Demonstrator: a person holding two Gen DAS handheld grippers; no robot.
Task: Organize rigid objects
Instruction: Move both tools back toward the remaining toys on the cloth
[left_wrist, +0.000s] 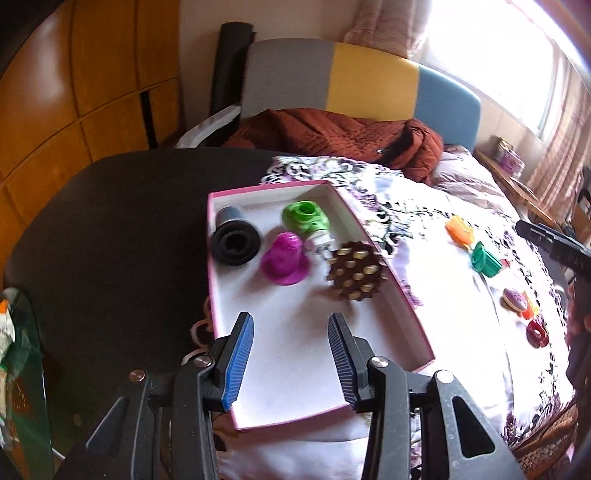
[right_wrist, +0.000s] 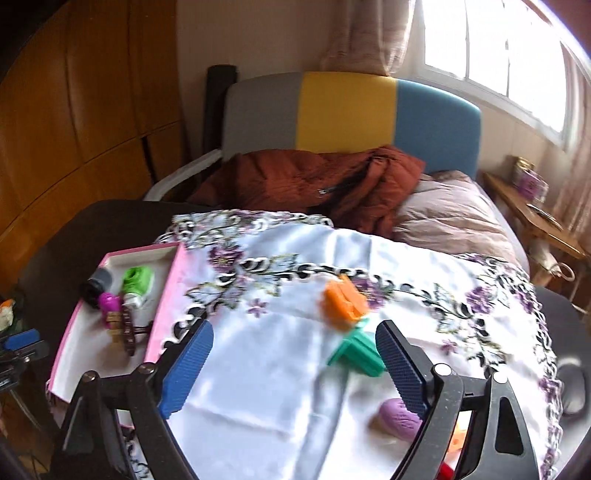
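Observation:
A pink box (left_wrist: 266, 187) with a white inside holds a black cylinder (left_wrist: 234, 240), a green piece (left_wrist: 304, 218), a magenta piece (left_wrist: 284, 262) and a brown pegged gear (left_wrist: 356, 271). My left gripper (left_wrist: 290, 321) hovers open over the box's near end with nothing between its pads. On the floral cloth (right_wrist: 277, 369) lie an orange piece (right_wrist: 343, 299), a teal piece (right_wrist: 356, 354) and a purple piece (right_wrist: 399, 413). My right gripper (right_wrist: 294, 328) stands wide open above the cloth. The teal piece lies just inside its right finger, untouched.
The cloth covers part of a black round table (left_wrist: 110, 240). A dark red ring (left_wrist: 537, 332) lies near the cloth's right edge. Behind the table stands a grey, yellow and blue chair (right_wrist: 343, 110) with a rust jacket (right_wrist: 314, 181). A wooden wardrobe (left_wrist: 92, 92) is on the left.

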